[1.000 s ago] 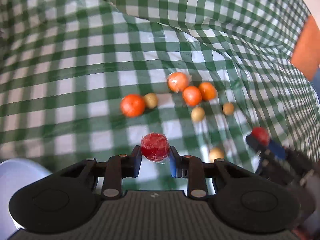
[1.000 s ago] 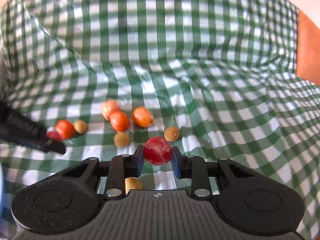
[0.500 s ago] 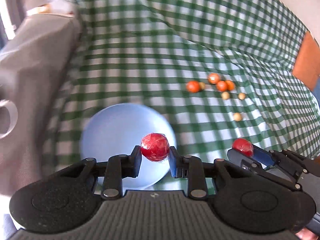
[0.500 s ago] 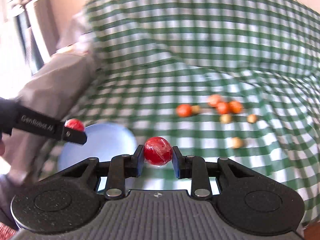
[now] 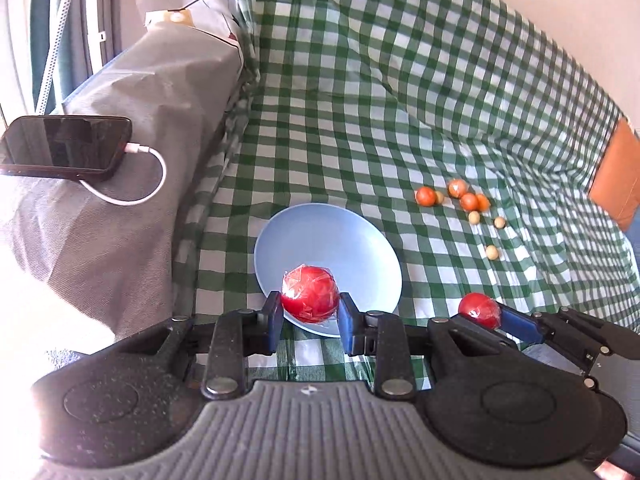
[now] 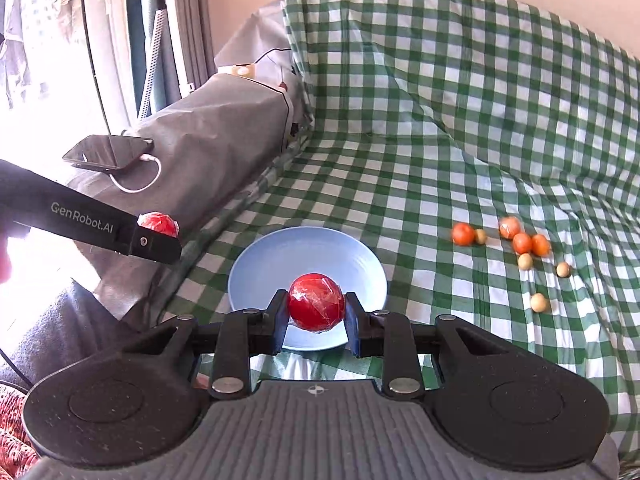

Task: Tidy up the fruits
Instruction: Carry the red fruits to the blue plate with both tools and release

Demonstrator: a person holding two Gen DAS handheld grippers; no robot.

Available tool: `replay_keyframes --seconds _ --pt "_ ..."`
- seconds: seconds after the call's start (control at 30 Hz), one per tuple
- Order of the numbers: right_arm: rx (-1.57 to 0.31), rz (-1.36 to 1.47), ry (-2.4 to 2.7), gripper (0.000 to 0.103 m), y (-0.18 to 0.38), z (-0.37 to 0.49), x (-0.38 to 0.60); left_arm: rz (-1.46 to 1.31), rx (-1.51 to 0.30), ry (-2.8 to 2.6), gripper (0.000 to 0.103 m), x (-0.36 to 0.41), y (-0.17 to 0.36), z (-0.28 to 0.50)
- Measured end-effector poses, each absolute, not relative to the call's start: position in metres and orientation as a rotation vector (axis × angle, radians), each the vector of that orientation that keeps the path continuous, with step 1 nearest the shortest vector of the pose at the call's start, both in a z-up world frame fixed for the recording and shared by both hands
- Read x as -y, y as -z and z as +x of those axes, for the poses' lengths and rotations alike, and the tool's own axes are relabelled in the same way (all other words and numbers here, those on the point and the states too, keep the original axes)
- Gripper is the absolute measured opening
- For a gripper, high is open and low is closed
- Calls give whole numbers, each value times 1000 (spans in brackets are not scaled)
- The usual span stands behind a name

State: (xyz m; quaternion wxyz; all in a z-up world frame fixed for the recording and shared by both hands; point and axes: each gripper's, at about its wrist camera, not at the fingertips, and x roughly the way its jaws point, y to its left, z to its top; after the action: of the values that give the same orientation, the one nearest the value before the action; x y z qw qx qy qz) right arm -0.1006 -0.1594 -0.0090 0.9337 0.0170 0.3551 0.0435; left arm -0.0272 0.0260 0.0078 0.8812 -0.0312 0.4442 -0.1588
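Observation:
My left gripper (image 5: 310, 316) is shut on a red wrapped fruit (image 5: 310, 300), held above the near edge of a light blue plate (image 5: 320, 240). My right gripper (image 6: 316, 320) is shut on a second red wrapped fruit (image 6: 316, 300) above the same plate (image 6: 308, 256). The right gripper and its fruit also show in the left wrist view (image 5: 480, 311); the left gripper's fruit shows in the right wrist view (image 6: 157, 224). Several small orange fruits (image 5: 468, 201) and beige ones (image 5: 492, 252) lie on the green checked cloth to the right of the plate.
A grey covered bolster (image 5: 140, 140) runs along the left, with a black phone (image 5: 64, 146) and white charging cable (image 5: 140, 196) on it. The checked cloth (image 6: 440, 100) rises in folds at the back. An orange cushion (image 5: 616, 176) is at the far right.
Both grippers have pulled back and to the left with their red fruits. The plate now sits under both grippers, and the loose fruits lie farther off to the right.

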Motion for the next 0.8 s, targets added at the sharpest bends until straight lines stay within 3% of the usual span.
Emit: replay_keyframes --seconds 0.8 --pt "-730 17 -79 30 10 -92 164 -95 -937 328 32 -29 -8 -14"
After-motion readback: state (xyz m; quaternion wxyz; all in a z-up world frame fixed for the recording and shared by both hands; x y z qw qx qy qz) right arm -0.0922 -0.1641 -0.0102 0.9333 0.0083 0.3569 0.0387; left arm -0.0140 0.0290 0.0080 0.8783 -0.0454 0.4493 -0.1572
